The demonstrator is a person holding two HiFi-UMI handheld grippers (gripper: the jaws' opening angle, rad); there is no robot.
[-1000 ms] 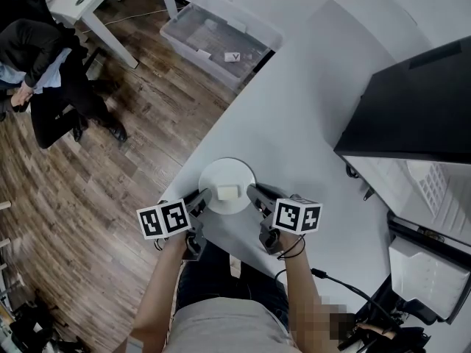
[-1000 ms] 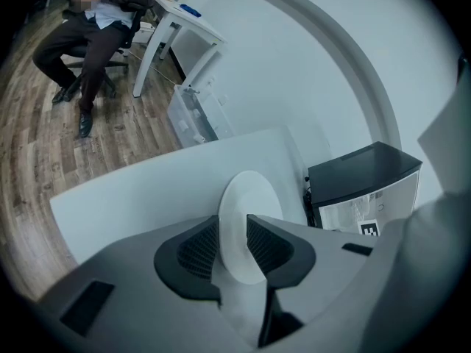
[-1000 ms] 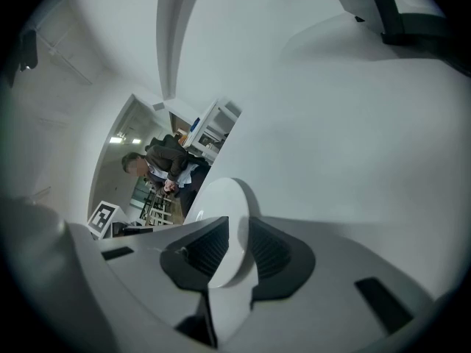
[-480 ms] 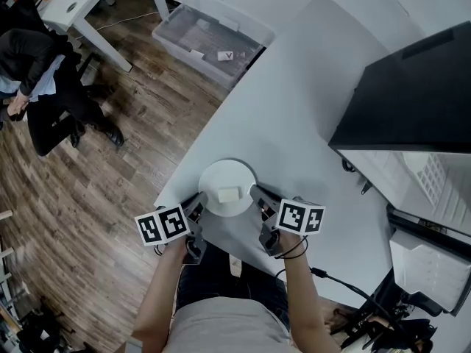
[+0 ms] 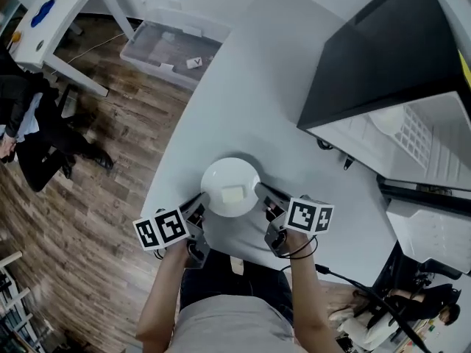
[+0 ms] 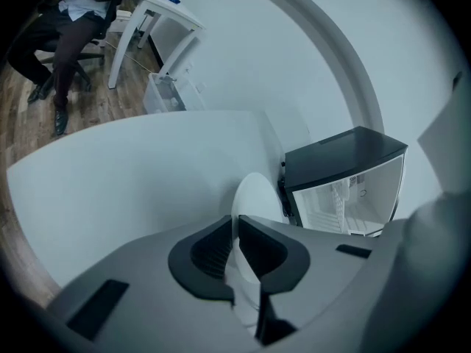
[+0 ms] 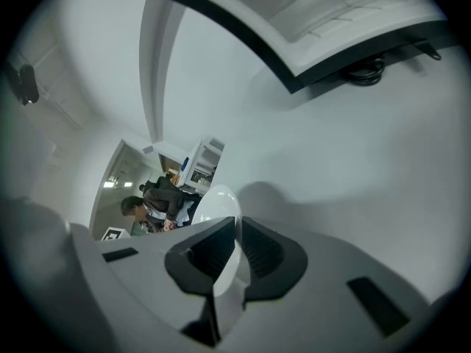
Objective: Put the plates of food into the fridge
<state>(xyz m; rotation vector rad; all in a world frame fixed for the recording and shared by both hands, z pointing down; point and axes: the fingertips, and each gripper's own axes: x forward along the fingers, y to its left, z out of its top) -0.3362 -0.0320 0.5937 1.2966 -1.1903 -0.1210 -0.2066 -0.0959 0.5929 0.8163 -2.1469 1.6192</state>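
A white plate (image 5: 229,181) with a pale block of food (image 5: 232,194) is held over the near end of the white table (image 5: 265,87). My left gripper (image 5: 202,201) is shut on its left rim and my right gripper (image 5: 259,192) on its right rim; both pairs of jaws have just been closing on it. The plate's edge (image 6: 252,197) stands between the left gripper's (image 6: 235,230) pads, and the rim (image 7: 217,206) sits between the right gripper's (image 7: 237,230) pads. The black-topped fridge (image 5: 383,57) stands open at the right, its white inside (image 5: 412,134) showing.
The fridge door (image 5: 430,230) hangs open at the lower right, with cables (image 5: 360,293) below it. A clear plastic bin (image 5: 165,46) sits on the wooden floor beyond the table's left edge. A seated person (image 5: 29,123) and a white desk (image 5: 55,9) are at the far left.
Both grippers' jaws have closed onto the plate's rim. The plate has come up a little and moved forward, and the fridge now lies nearer in the head view.
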